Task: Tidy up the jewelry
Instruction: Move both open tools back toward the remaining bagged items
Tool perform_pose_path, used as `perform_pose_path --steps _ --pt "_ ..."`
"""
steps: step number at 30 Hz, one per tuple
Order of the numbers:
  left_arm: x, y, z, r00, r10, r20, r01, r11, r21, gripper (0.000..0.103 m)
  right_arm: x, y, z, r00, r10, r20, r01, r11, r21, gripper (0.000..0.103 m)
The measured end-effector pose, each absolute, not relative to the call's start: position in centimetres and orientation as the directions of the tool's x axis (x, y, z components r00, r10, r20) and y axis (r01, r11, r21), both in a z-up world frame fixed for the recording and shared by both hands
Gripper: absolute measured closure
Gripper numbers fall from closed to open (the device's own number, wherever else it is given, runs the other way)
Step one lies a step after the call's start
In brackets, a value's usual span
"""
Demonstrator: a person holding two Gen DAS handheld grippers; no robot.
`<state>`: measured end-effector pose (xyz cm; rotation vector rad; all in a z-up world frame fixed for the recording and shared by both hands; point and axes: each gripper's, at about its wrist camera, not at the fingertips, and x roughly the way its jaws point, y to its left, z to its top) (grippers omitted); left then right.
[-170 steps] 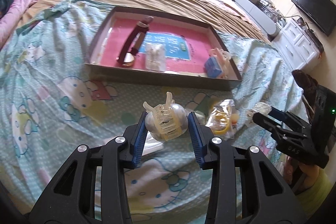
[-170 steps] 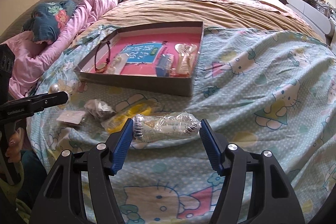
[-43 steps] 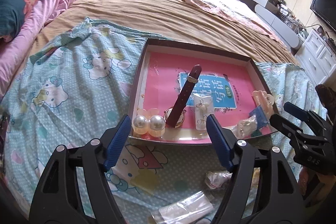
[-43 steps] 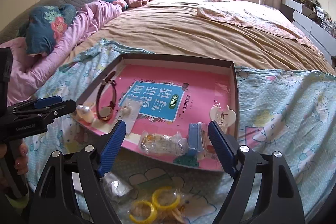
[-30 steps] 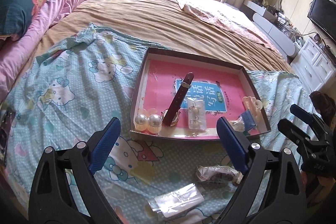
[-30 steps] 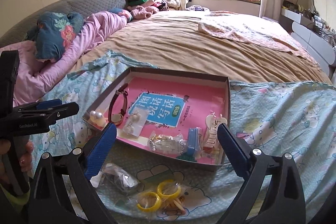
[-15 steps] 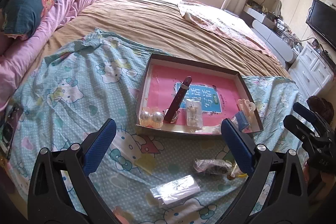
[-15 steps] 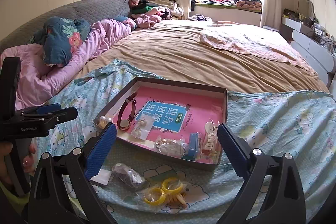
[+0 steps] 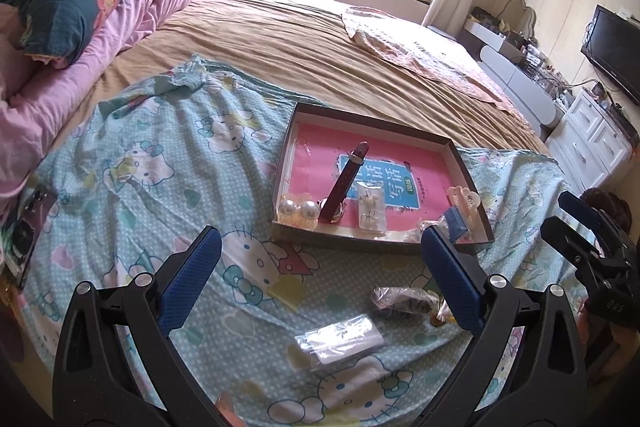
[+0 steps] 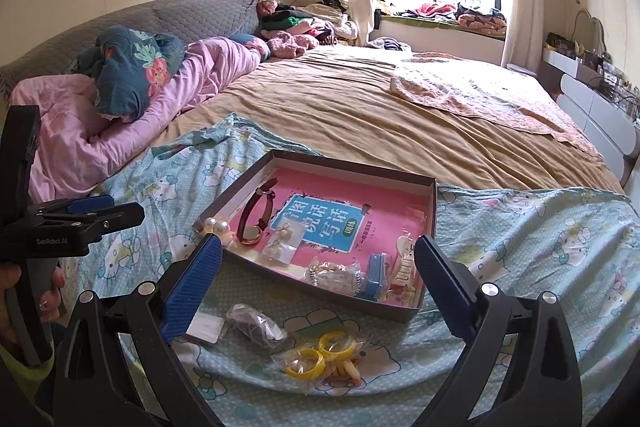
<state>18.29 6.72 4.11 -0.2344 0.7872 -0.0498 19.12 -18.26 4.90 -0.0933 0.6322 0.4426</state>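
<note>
A shallow brown box [image 9: 460, 157] with a pink book inside lies on the Hello Kitty sheet; it also shows in the right wrist view [image 10: 430, 219]. In it lie a pearl hair clip [image 9: 298, 211], a maroon watch [image 9: 346, 181], an earring card [image 9: 370, 211], a bagged bracelet [image 10: 334, 277], a blue clip [image 10: 378, 275] and a cream claw clip [image 10: 404, 261]. On the sheet in front lie a flat clear packet [image 9: 340, 341], a dark bagged item [image 9: 402, 301] and a bag of yellow rings [image 10: 322, 353]. My left gripper [image 9: 320, 277] and right gripper [image 10: 318, 285] are open and empty, held above the sheet.
A phone [image 9: 28, 227] lies at the sheet's left edge. Pink bedding and a dark floral pillow [image 10: 128, 75] lie at the left. White drawers [image 9: 592, 143] and a TV [image 9: 614, 49] stand to the right of the bed. The tan bedspread [image 10: 360, 115] stretches beyond the box.
The pearl clip and the bagged bracelet now lie in the box. Both grippers have opened, lifted and drawn back from it.
</note>
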Motion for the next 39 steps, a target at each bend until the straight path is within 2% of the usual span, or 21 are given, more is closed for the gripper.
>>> perform_pose_path --steps 19,39 --pt "16.2 7.2 1.5 0.658 -0.115 -0.744 -0.055 0.978 -0.199 0.01 16.9 -17.7 1.6 0.651 0.35 -0.674 -0.467 0.884 0.008 0.007" --pt "15.2 3.6 -2.9 0.554 -0.137 -0.821 -0.007 0.986 -0.169 0.01 16.5 -19.7 -2.5 0.589 0.315 -0.744 -0.459 0.889 0.014 0.007"
